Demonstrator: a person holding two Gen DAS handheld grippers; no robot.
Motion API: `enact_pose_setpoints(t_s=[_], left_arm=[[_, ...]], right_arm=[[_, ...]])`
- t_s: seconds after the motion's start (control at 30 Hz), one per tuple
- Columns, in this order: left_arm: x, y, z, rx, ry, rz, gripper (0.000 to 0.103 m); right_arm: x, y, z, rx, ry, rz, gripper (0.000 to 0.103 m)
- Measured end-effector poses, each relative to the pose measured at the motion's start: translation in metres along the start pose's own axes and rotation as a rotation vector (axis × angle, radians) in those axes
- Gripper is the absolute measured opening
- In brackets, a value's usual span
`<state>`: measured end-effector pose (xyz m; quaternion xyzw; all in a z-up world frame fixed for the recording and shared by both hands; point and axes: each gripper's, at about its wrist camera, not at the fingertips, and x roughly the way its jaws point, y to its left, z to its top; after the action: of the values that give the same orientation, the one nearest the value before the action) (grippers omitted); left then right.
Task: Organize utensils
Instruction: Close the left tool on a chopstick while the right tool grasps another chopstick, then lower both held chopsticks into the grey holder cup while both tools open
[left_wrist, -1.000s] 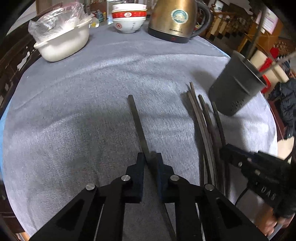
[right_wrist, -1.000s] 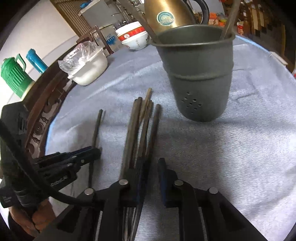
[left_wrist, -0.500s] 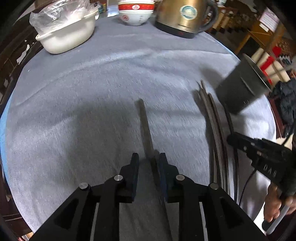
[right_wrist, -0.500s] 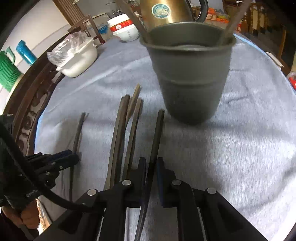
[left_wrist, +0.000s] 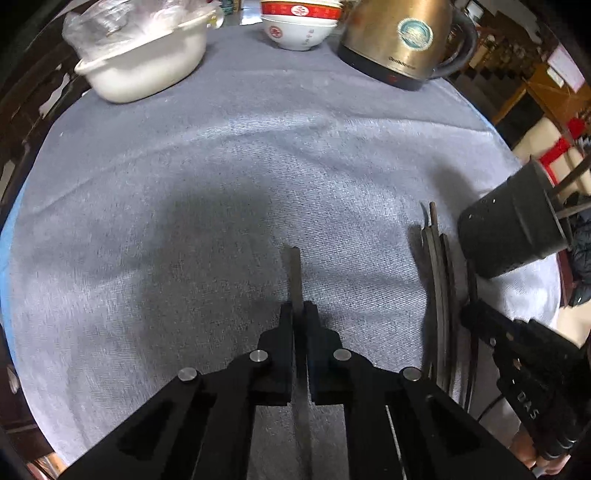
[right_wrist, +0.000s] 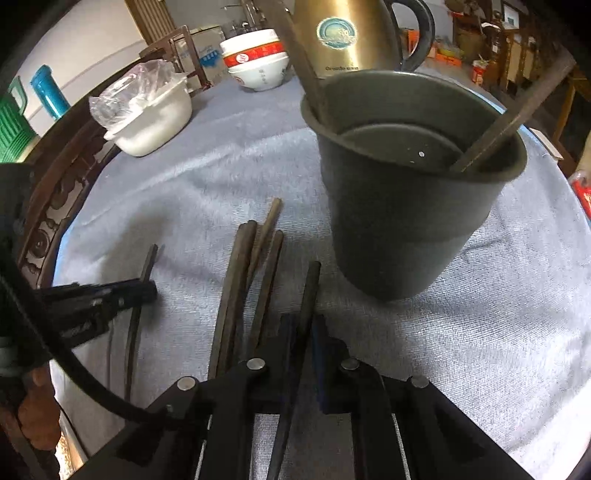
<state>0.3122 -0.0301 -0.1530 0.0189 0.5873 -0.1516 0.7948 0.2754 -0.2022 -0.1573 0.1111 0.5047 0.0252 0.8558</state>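
On the grey cloth, my left gripper (left_wrist: 298, 314) is closing tight, its pads pressing a single dark chopstick (left_wrist: 294, 273) whose tip sticks out ahead. My right gripper (right_wrist: 303, 326) is shut on another dark chopstick (right_wrist: 311, 288), just right of a bundle of loose chopsticks (right_wrist: 240, 280). The dark perforated holder (right_wrist: 399, 229) stands upright close ahead of it, with two chopsticks (right_wrist: 517, 110) leaning inside. In the left wrist view the holder (left_wrist: 513, 229) is far right, the bundle (left_wrist: 437, 277) beside it, and the right gripper (left_wrist: 471, 314) at its near end.
At the far side stand a white tub with a plastic bag (left_wrist: 147, 62), stacked red-and-white bowls (left_wrist: 299, 26) and a gold kettle (left_wrist: 399, 40). A carved wooden chair (right_wrist: 48, 206) borders the table's left edge. Green and blue flasks (right_wrist: 44, 88) stand beyond it.
My left jaws loosened, slid nearer the chopstick's far end and shut again. My right gripper pulled its chopstick right, clear of the bundle, and came closer to the holder.
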Motion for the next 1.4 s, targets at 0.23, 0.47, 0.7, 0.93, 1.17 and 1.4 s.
enact_pose_setpoints(t_s=[0.23,0.47,0.7,0.93,1.17,1.4], left_arm=[[-0.066,0.006,-0.015,-0.008,-0.162,-0.022,0.006],[-0.145,-0.021,-0.02,0.05,-0.327,-0.058,0.006],[-0.204,-0.052,-0.025,0.11,-0.453,-0.1,0.006],[-0.237,-0.087,-0.002,0.154,-0.559,-0.144,0.006],[-0.268,-0.125,0.021,0.181,-0.672,-0.181,0.006],[-0.256,-0.152,0.038,0.174,-0.719,-0.178,0.006]], right_arm=[[-0.056,-0.009,-0.01,-0.008,-0.146,0.134,0.009],[-0.126,-0.004,-0.019,-0.046,-0.32,0.252,0.007],[-0.191,-0.016,-0.015,-0.017,-0.6,0.296,0.007],[-0.234,-0.033,0.001,0.036,-0.746,0.253,0.007],[-0.276,-0.043,0.019,0.052,-0.9,0.182,0.007],[-0.279,-0.045,0.037,0.066,-0.951,0.084,0.007]])
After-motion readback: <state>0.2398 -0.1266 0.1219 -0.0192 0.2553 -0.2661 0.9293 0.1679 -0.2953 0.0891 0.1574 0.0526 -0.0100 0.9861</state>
